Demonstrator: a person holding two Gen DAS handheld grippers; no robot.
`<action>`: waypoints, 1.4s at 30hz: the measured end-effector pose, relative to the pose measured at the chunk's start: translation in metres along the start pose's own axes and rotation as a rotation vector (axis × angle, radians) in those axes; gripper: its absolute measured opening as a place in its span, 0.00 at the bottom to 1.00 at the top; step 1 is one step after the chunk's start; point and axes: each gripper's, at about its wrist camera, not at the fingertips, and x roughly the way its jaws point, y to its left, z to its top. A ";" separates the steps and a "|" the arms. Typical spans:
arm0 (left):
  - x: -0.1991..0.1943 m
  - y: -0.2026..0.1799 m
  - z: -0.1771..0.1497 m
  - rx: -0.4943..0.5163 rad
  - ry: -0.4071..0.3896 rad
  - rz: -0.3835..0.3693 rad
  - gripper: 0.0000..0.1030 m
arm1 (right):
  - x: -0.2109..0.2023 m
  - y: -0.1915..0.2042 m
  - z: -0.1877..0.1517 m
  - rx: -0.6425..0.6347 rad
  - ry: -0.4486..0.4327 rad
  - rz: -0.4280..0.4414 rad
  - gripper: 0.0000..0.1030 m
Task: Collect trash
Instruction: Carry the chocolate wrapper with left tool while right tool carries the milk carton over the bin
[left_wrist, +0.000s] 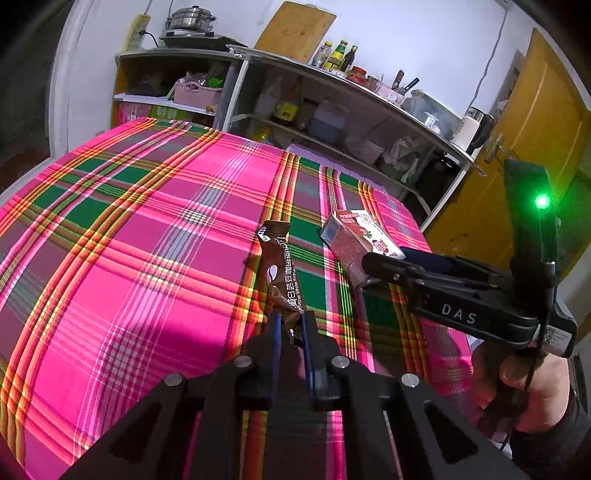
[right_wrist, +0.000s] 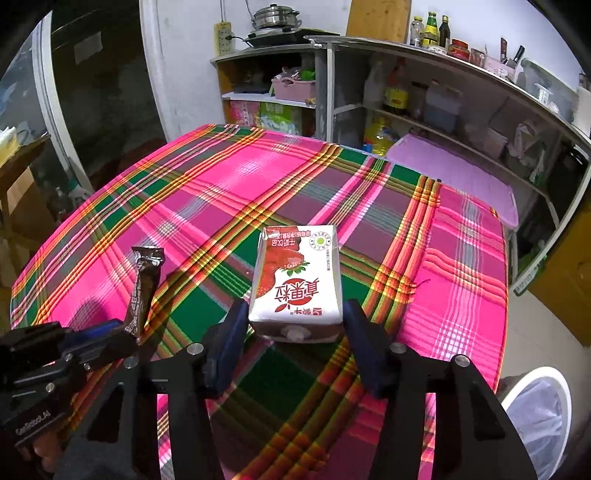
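A brown coffee stick wrapper (left_wrist: 279, 273) is pinched at its near end by my left gripper (left_wrist: 291, 325), which is shut on it just above the plaid tablecloth (left_wrist: 147, 229). The wrapper also shows in the right wrist view (right_wrist: 142, 288), sticking up from the left gripper (right_wrist: 127, 334). A red and white drink carton (right_wrist: 297, 280) lies on the cloth between the fingers of my open right gripper (right_wrist: 295, 325); whether the pads touch it is unclear. The carton (left_wrist: 354, 240) and right gripper (left_wrist: 373, 267) also show in the left wrist view.
A white bin with a plastic liner (right_wrist: 539, 417) stands off the table's right edge. Metal shelves (right_wrist: 443, 96) with bottles and containers line the back wall. A purple mat (right_wrist: 454, 173) lies beyond the table. A yellow door (left_wrist: 517, 166) is at the right.
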 end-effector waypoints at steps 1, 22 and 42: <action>0.000 0.000 0.000 0.002 0.000 0.001 0.11 | -0.001 0.000 -0.001 0.002 -0.003 0.002 0.52; -0.030 -0.050 -0.016 0.096 -0.011 -0.014 0.11 | -0.095 -0.011 -0.056 0.083 -0.102 0.028 0.52; -0.063 -0.133 -0.037 0.237 -0.023 -0.105 0.11 | -0.186 -0.047 -0.111 0.227 -0.226 -0.020 0.52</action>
